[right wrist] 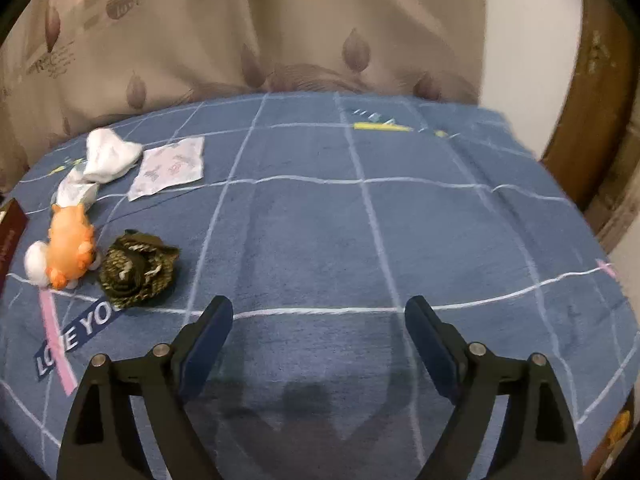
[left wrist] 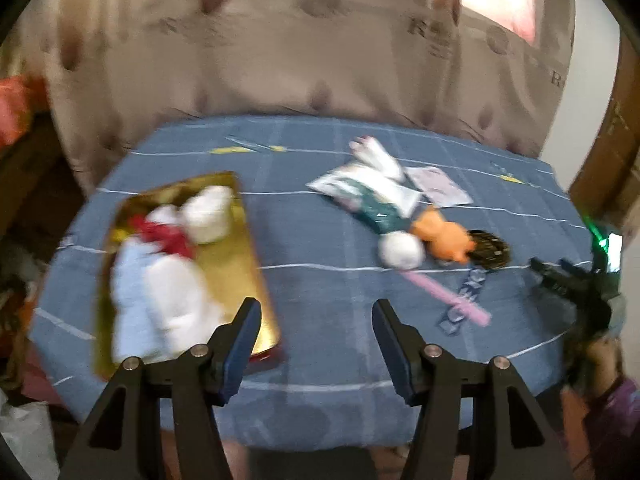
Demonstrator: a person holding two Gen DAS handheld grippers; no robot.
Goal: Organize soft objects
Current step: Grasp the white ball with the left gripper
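Note:
A gold tray (left wrist: 240, 256) lies at the left of the blue cloth and holds white soft items (left wrist: 168, 292) and a red one (left wrist: 168, 236). My left gripper (left wrist: 316, 336) is open and empty, above the cloth just right of the tray. Loose soft things lie at the middle: an orange plush (left wrist: 444, 236) (right wrist: 70, 240), a white ball (left wrist: 400, 250), a dark knitted piece (left wrist: 490, 250) (right wrist: 138, 270), a white sock (left wrist: 378, 156) (right wrist: 108, 154), a green and white packet (left wrist: 366, 194). My right gripper (right wrist: 318, 336) (left wrist: 560, 276) is open and empty, right of the knitted piece.
A flat white printed packet (right wrist: 170, 168) lies beside the sock. The blue checked cloth (right wrist: 360, 240) covers the table. A patterned beige curtain (right wrist: 280, 32) hangs behind. A brown wooden frame (right wrist: 588, 120) stands at the right. A dark red book edge (right wrist: 10, 236) shows at far left.

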